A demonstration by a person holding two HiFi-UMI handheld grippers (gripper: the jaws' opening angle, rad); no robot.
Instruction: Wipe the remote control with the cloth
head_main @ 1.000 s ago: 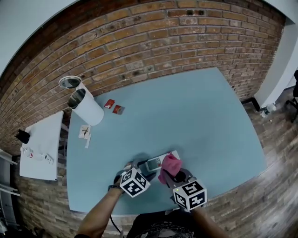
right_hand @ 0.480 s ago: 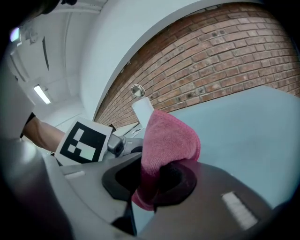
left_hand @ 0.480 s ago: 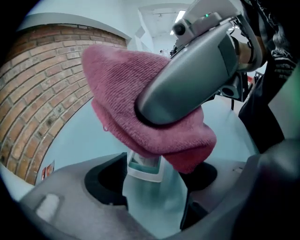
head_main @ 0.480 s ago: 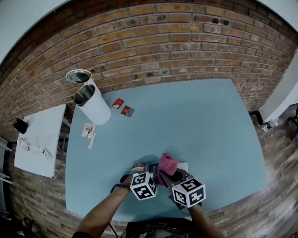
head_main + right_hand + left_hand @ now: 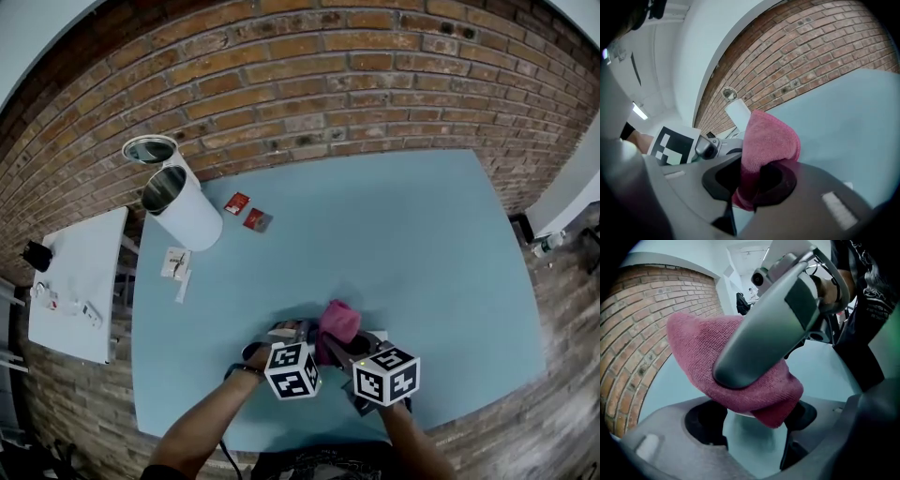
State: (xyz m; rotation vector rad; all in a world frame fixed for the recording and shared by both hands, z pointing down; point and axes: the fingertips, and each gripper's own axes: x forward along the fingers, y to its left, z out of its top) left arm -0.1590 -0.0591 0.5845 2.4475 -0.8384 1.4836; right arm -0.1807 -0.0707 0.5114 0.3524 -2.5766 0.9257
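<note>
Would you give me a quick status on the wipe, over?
Left gripper just opened, nothing pinched. Right gripper shut on cloth, cloth over left jaws. Remote out of sight; nothing else in the way.

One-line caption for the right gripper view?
Right gripper pinching a pink cloth over the blue table, brick wall behind.

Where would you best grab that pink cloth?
Probably the rounded, folded hump of the pink cloth, approached from the far side, opposite the right claw. That claw pinches only the near end, so the hump bulges free beyond it.
</note>
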